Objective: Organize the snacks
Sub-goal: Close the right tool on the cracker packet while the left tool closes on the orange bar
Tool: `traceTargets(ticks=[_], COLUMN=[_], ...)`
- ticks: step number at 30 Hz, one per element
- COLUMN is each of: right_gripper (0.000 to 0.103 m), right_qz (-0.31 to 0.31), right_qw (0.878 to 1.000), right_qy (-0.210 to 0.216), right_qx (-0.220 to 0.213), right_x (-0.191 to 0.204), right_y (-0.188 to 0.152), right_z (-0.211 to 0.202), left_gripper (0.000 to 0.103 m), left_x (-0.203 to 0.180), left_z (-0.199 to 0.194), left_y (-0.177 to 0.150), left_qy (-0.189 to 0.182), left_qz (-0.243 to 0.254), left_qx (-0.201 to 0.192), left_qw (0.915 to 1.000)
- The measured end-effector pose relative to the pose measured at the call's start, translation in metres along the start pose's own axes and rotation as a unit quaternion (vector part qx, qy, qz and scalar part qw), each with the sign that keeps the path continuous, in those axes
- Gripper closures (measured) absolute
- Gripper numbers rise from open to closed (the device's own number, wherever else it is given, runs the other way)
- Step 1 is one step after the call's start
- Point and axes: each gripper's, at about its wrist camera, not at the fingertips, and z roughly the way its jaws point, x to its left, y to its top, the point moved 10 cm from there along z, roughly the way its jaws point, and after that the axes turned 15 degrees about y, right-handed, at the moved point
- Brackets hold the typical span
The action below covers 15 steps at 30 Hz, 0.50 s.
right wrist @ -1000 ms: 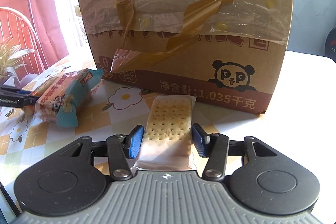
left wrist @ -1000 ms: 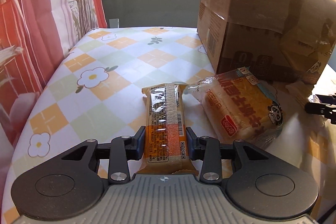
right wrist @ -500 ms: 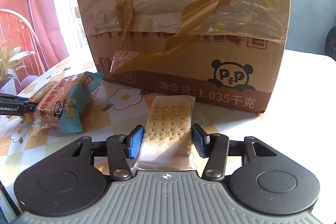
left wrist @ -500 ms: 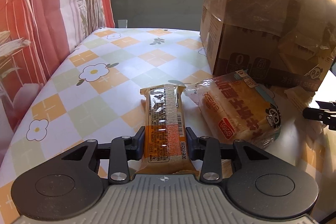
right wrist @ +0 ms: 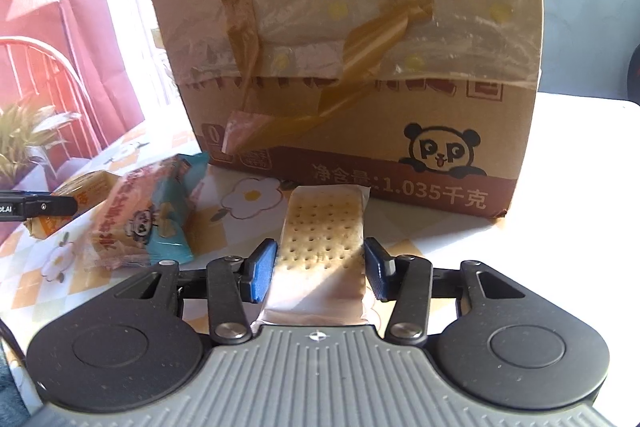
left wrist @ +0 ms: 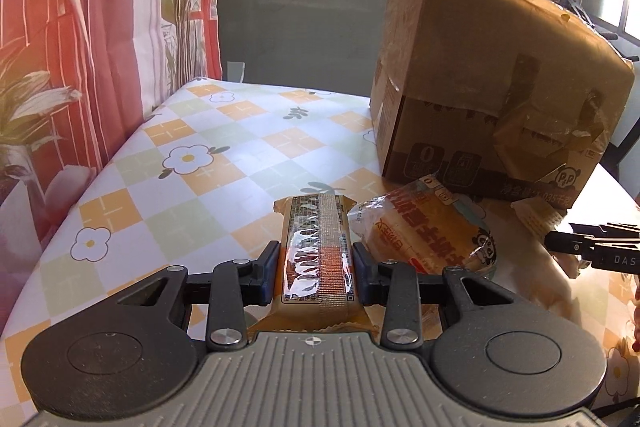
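**Two snack packets gripped beside the carton**

Left wrist view: my left gripper [left wrist: 316,277] has its jaws pinching an orange snack bar [left wrist: 318,251], left of the cardboard carton [left wrist: 492,87] on the desk [left wrist: 180,187].

Right wrist view: my right gripper [right wrist: 320,269] jaws, just closing, pinch a cracker packet [right wrist: 324,239] before the carton; a bread packet [right wrist: 148,211] lies at its left.

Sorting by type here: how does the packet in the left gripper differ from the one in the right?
The orange snack packet is printed and shows a barcode; the cracker packet is clear, showing a pale perforated cracker. The cracker packet is the wider. Both are flat, long and held lengthwise.
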Motion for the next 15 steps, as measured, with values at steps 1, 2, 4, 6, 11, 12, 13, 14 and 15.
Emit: traceTargets(ticks=[1, 2, 4, 6, 11, 12, 13, 14, 15], right_gripper=[0.054, 0.054, 0.054, 0.054, 0.054, 0.054, 0.054, 0.054, 0.054], right_qz=[-0.003, -0.004, 0.0, 0.006, 0.022, 0.021, 0.018, 0.014, 0.007], right_qw=[1.0, 1.0, 1.0, 1.0, 0.999, 0.999, 0.999, 0.999, 0.999], right_qy=[0.003, 0.007, 0.015, 0.014, 0.025, 0.03, 0.037, 0.042, 0.047], right_qx=[0.0, 0.001, 0.003, 0.004, 0.001, -0.002, -0.007, -0.012, -0.019], right_x=[0.002, 0.003, 0.005, 0.003, 0.002, 0.004, 0.008, 0.011, 0.014], right_y=[0.001, 0.001, 0.0, -0.002, -0.005, -0.003, -0.001, 0.002, 0.007], right_z=[-0.003, -0.006, -0.012, -0.016, -0.022, -0.023, -0.025, -0.027, -0.031], left_gripper=[0.064, 0.064, 0.064, 0.064, 0.064, 0.065, 0.065, 0.065, 0.065], left_x=[-0.001, -0.003, -0.008, -0.009, -0.01, -0.01, -0.009, -0.009, -0.01], left_z=[-0.002, -0.005, -0.006, -0.008, -0.021, -0.024, -0.028, -0.031, -0.035], left_y=[0.001, 0.001, -0.001, -0.003, 0.005, 0.01, 0.014, 0.02, 0.025], left_qy=[-0.001, -0.004, -0.007, -0.009, -0.016, -0.016, -0.017, -0.018, -0.019], left_qz=[0.0, 0.0, 0.005, 0.003, -0.007, -0.009, -0.01, -0.011, -0.008], left_qx=[-0.001, -0.002, -0.001, 0.001, -0.013, -0.019, -0.025, -0.033, -0.04], left_qw=[1.0, 1.0, 1.0, 1.0, 0.9998, 0.9996, 0.9995, 0.9992, 0.999])
